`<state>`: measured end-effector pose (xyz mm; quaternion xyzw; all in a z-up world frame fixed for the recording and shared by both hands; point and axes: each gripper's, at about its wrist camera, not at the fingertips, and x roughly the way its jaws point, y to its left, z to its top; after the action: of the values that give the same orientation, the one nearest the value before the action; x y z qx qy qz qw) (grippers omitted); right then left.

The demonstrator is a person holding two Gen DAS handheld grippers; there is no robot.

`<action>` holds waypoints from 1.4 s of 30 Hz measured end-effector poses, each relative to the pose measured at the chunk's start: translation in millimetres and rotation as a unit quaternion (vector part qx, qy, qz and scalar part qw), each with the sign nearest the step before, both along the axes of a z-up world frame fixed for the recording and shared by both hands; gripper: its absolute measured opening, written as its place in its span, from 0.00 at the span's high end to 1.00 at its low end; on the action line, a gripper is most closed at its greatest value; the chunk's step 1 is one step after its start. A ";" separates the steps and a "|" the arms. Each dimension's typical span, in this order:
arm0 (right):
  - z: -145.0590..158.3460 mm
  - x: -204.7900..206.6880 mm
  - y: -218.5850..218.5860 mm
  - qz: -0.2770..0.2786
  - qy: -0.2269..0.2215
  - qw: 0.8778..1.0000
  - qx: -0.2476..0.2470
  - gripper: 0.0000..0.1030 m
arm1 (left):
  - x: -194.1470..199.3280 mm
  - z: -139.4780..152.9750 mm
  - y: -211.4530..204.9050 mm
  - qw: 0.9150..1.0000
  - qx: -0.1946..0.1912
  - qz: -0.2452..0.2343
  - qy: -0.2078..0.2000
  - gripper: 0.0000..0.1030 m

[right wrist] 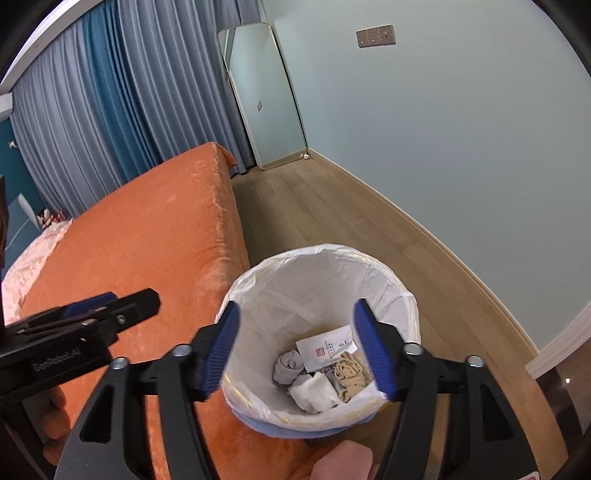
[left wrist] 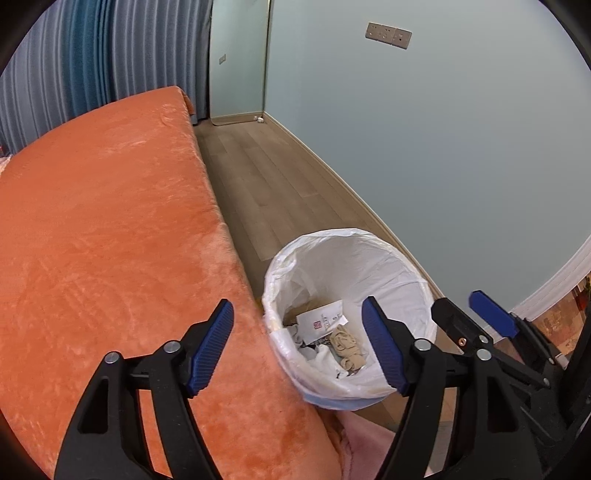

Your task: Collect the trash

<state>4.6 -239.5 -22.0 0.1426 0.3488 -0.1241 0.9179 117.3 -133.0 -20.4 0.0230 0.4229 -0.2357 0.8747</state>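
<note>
Left gripper (left wrist: 297,341): jaws spread wide with nothing between the blue pads; it hangs over the near edge of the bed, its right finger in front of the bin's opening.
Right gripper (right wrist: 297,343): jaws spread wide and empty, held right above the bin's mouth, so the trash shows between its two fingers.
Gripper positions: the right gripper (left wrist: 476,321) shows at the right edge of the left wrist view; the left gripper (right wrist: 107,314) shows at the left edge of the right wrist view, over the blanket.
Bin (right wrist: 321,280): round, lined with a white plastic bag (left wrist: 343,258) folded over its rim; it stands on the floor, just beside the right side of the bed.
Trash in bin: a white printed card with a red mark (right wrist: 325,349), a crumpled beige piece (right wrist: 351,373), a grey wad (right wrist: 288,367) and a white crumpled tissue (right wrist: 314,393), all lying on the bottom.
Bed (left wrist: 103,229): covered with a fuzzy orange blanket, filling the left of both views.
Floor (left wrist: 258,173): wood planks running to the far wall.
Mirror (right wrist: 266,99): tall, leaning in the far corner.
Curtains (right wrist: 110,103): blue and grey, hanging behind the bed.
Wall (left wrist: 424,129): pale green, on the right, with a row of switch plates (right wrist: 375,36) high up.
</note>
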 end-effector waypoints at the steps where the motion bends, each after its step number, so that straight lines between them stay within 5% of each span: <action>1: -0.4 -3.0 2.2 0.000 0.001 1.000 -0.003 0.25 | -1.4 -0.2 3.9 1.000 0.002 0.002 -0.002 0.32; 10: -1.9 -24.8 24.0 0.012 0.026 0.998 -0.048 0.16 | -25.3 -6.2 31.9 0.999 0.029 0.025 -0.027 0.23; 11: -1.1 -27.3 25.7 0.013 0.027 0.998 -0.053 0.05 | -29.6 -6.2 35.3 0.998 0.035 0.029 -0.034 0.19; 21: 8.4 -46.1 39.1 -0.012 0.049 0.996 -0.079 0.07 | -50.6 -3.6 57.4 0.996 0.046 0.059 -0.054 0.11; 42: 22.8 -68.7 49.5 -0.014 0.102 0.991 -0.087 0.07 | -73.5 7.2 65.7 0.995 0.045 0.071 -0.048 0.11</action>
<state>-64.1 -190.0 0.8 0.0532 0.4262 -0.1805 0.8848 43.8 -67.4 -13.2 0.0437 0.3908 -0.1524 0.9067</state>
